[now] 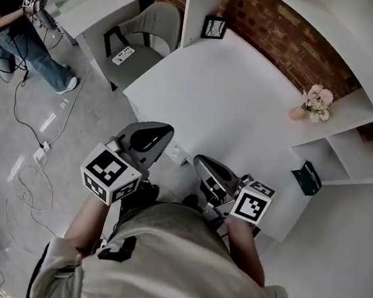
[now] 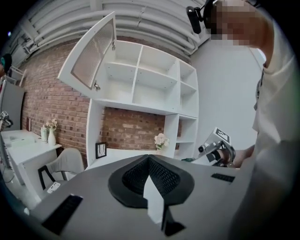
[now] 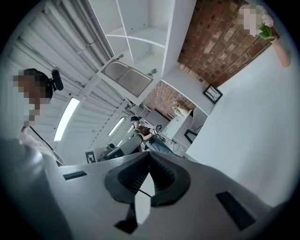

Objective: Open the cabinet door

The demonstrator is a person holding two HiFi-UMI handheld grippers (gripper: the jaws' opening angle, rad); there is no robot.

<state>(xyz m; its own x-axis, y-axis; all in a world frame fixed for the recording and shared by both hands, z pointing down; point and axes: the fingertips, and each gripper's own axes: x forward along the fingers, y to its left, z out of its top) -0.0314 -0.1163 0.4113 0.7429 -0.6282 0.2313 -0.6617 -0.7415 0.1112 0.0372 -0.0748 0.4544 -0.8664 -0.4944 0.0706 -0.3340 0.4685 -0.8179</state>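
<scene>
The white wall cabinet (image 2: 145, 79) hangs above the desk, and its mesh-panelled door (image 2: 93, 51) is swung up and out at the top left of the left gripper view. The same door (image 3: 126, 77) shows small in the right gripper view. My left gripper (image 1: 151, 135) is held close to my body, well short of the cabinet; its jaws meet, shut on nothing (image 2: 149, 157). My right gripper (image 1: 208, 168) sits beside it, also shut and empty (image 3: 150, 153). The left gripper view catches the right gripper (image 2: 218, 147) at its right side.
A white desk (image 1: 227, 96) lies ahead with a flower vase (image 1: 315, 102), a small picture frame (image 1: 214, 27) and a dark green object (image 1: 307, 178) near its right end. A grey chair (image 1: 147, 31) stands to the left. Another person (image 1: 18, 27) and floor cables (image 1: 28, 158) are at the far left.
</scene>
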